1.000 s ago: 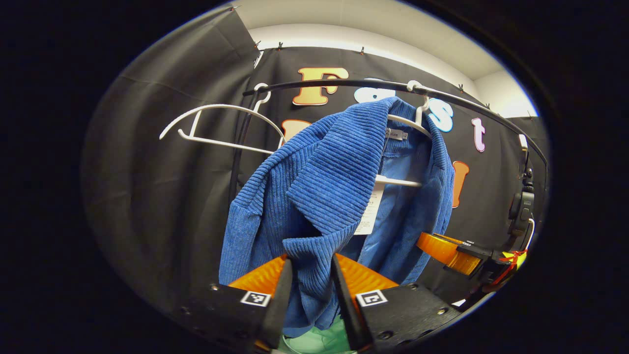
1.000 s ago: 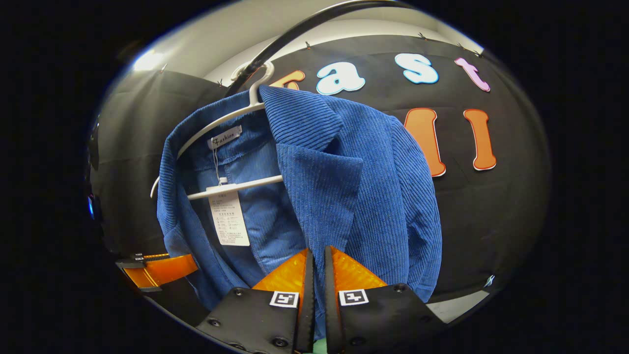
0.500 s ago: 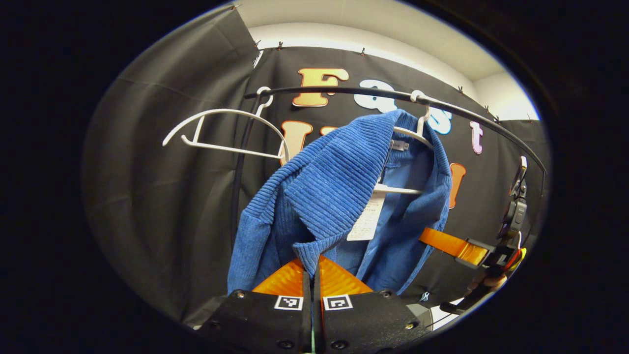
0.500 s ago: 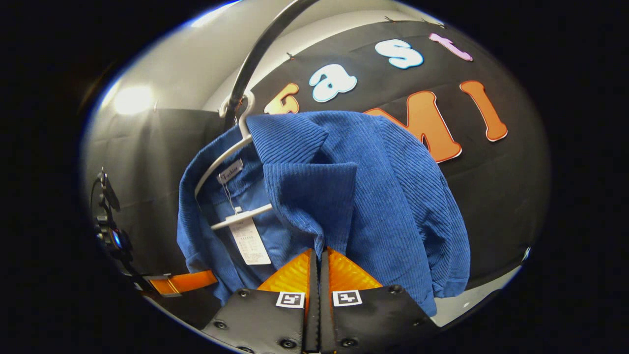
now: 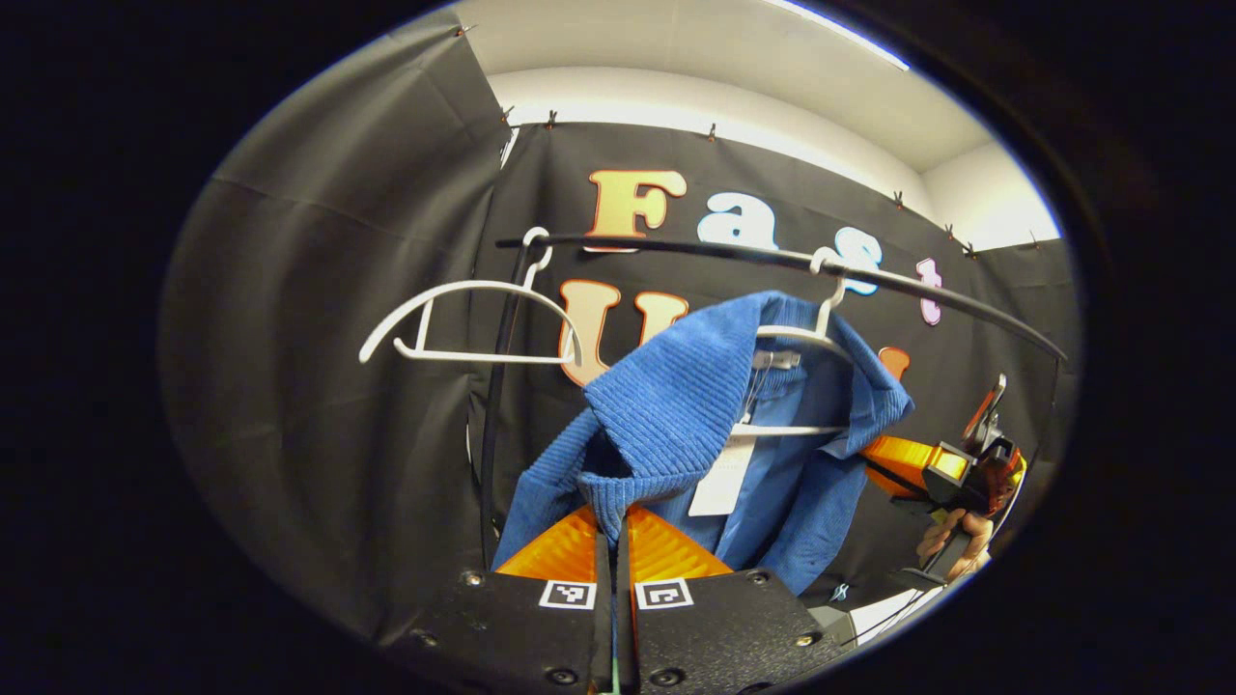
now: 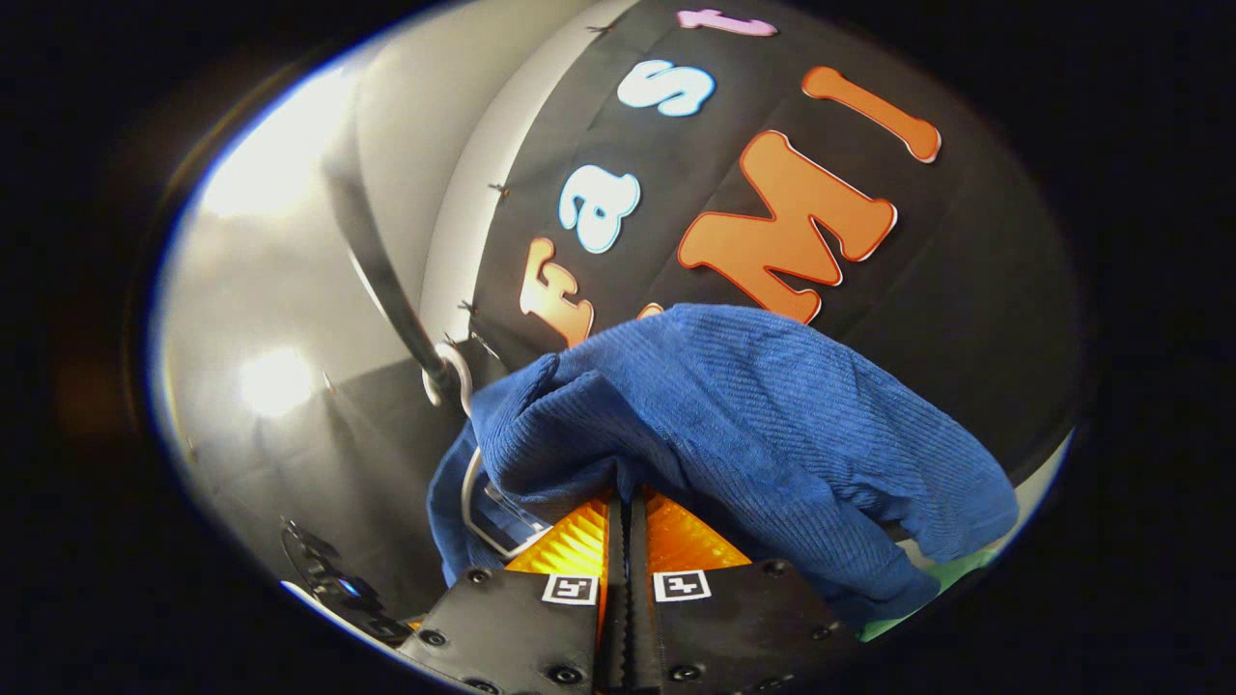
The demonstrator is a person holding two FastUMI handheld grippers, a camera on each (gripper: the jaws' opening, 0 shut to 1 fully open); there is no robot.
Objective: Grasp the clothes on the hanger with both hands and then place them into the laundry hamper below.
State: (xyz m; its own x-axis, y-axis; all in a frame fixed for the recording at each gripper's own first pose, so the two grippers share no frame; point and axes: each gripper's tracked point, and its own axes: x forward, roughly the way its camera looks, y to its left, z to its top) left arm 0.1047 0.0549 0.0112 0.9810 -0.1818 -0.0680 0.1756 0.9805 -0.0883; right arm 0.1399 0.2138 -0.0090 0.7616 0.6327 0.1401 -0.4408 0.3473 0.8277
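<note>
In the left gripper view, my left gripper [image 5: 615,526] sits at the bottom centre with its fingers pinched together on the ribbed hem of the blue jacket [image 5: 676,405]. The cloth rises from that pinch toward the middle of the frame, where the jacket hangs open on a white hanger [image 5: 821,333] hooked over the black rail [image 5: 772,259]. A paper tag [image 5: 719,478] dangles inside it. At the upper left a second, bare hanger [image 5: 463,323] hangs from the same rail. At the right edge I see my right gripper [image 5: 912,463] against the jacket's far side, with a hand [image 5: 951,541] below it.

In the right gripper view, the right gripper [image 6: 628,526] at bottom centre is clamped on a fold of the jacket [image 6: 753,405], which bunches over the fingers and spreads toward the lower right. The hanger's hook [image 6: 454,376] shows at centre left on the rail [image 6: 381,275]. A green sliver at the lower right [image 6: 927,589] may be the laundry hamper; I cannot tell for sure.
</note>
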